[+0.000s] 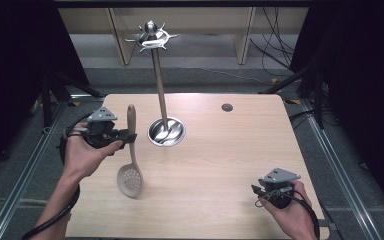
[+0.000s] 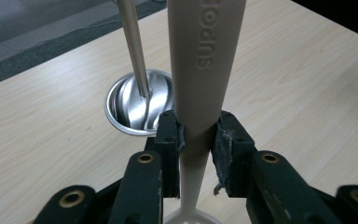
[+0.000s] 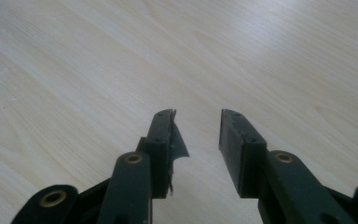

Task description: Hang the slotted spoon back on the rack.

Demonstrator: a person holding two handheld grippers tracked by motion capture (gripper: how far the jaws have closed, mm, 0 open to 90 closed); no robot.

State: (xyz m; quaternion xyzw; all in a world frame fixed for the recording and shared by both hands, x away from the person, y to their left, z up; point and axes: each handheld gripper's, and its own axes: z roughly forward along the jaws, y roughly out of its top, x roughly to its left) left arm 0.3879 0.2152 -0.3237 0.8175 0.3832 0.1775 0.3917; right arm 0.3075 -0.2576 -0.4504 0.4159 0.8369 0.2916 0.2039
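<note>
A: Hands first, high view. Left gripper (image 1: pixel 125 136) pinches the skimmer (image 1: pixel 131 170) on its handle, bowl hanging down just over the table (image 1: pixel 220 150). Why upright?

B: Likely so the handle's top end can go up to the rack (image 1: pixel 152 37) on the stand (image 1: pixel 166 131) just beside it. A guess from the pose, nothing more.

A: Right gripper (image 1: pixel 258 192)?

B: Parked low at the near right corner, well apart from the skimmer. Looks idle, out of the way.

A: Left gripper view.

B: Jaws pressed on the skimmer (image 2: pixel 200 93) where the handle narrows; a narrow neck probably slips less. Pads look frayed. Stand's bowl-shaped base (image 2: pixel 135 105) sits close behind, pole rising from it.

A: Any writing?

B: Embossed letters down the handle, "SUPO" plus more cut off at the top edge. No other label legible.

A: Right gripper view.

B: Right gripper (image 3: pixel 198 128) spread, nothing between the jaws, bare wood below. One pad's lining peels loose.
</note>
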